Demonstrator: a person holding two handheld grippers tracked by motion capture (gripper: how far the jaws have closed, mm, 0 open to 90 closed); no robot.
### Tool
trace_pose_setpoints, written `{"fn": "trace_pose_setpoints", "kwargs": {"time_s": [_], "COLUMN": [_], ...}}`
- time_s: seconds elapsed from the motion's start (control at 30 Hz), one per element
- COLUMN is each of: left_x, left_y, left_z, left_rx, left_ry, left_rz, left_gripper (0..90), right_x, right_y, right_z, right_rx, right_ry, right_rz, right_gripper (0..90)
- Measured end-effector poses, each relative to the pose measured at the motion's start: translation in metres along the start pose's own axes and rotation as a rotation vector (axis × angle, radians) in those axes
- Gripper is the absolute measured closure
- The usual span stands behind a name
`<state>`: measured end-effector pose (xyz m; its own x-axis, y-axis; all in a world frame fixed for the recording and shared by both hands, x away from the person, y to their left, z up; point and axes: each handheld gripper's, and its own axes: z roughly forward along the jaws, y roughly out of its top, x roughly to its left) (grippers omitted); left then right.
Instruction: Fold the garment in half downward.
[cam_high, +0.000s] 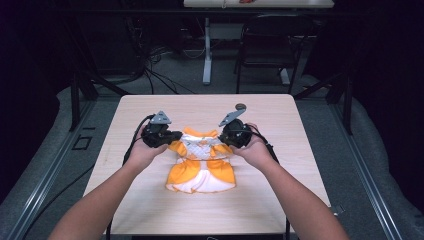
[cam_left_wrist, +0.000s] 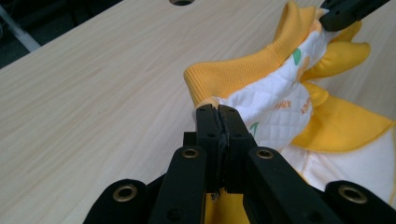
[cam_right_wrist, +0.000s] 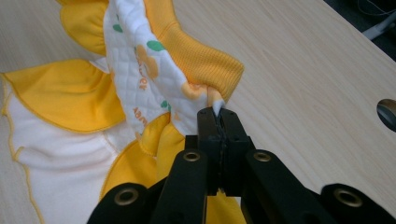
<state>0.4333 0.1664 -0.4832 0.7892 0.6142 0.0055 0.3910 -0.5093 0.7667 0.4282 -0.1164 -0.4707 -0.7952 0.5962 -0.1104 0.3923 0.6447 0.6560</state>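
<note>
In the high view, a small orange-and-white dress (cam_high: 201, 165) is spread on a pale wood-grain table (cam_high: 150, 200), flanked by the left gripper (cam_high: 172, 136) and right gripper (cam_high: 226, 137) at its shoulders. In the left gripper view, black jaws are seen clamped on quilted white fabric beside a ribbed orange collar (cam_left_wrist: 233, 74). In the right gripper view, the jaws are pinched on the other shoulder's edge.
</note>
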Motion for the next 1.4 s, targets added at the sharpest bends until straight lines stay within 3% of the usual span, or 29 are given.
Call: {"fn": "trace_pose_setpoints", "kwargs": {"time_s": [0.37, 0.63, 0.7, 1.03, 1.4], "left_x": [-0.009, -0.015, -0.019, -0.033, -0.038], "left_y": [-0.021, -0.036, -0.039, -0.058, -0.064], "left_z": [0.006, 0.011, 0.012, 0.012, -0.003], "left_rx": [0.027, 0.042, 0.053, 0.061, 0.043], "left_ry": [-0.038, -0.053, -0.053, -0.09, -0.158], "left_rz": [-0.001, 0.002, 0.018, 0.026, -0.045], "left_gripper": [88.4, 88.2, 88.1, 87.1, 78.6], "right_x": [0.014, 0.024, 0.025, 0.037, 0.042], "right_y": [-0.019, -0.03, -0.033, -0.053, -0.067], "right_z": [0.013, 0.016, 0.016, 0.019, 0.011], "right_rx": [0.054, 0.062, 0.062, 0.058, 0.037], "right_ry": [0.033, 0.063, 0.07, 0.122, 0.151], "right_rz": [-0.007, -0.013, -0.011, 0.016, 0.066], "right_gripper": [88.9, 88.8, 88.6, 87.7, 75.6]}}
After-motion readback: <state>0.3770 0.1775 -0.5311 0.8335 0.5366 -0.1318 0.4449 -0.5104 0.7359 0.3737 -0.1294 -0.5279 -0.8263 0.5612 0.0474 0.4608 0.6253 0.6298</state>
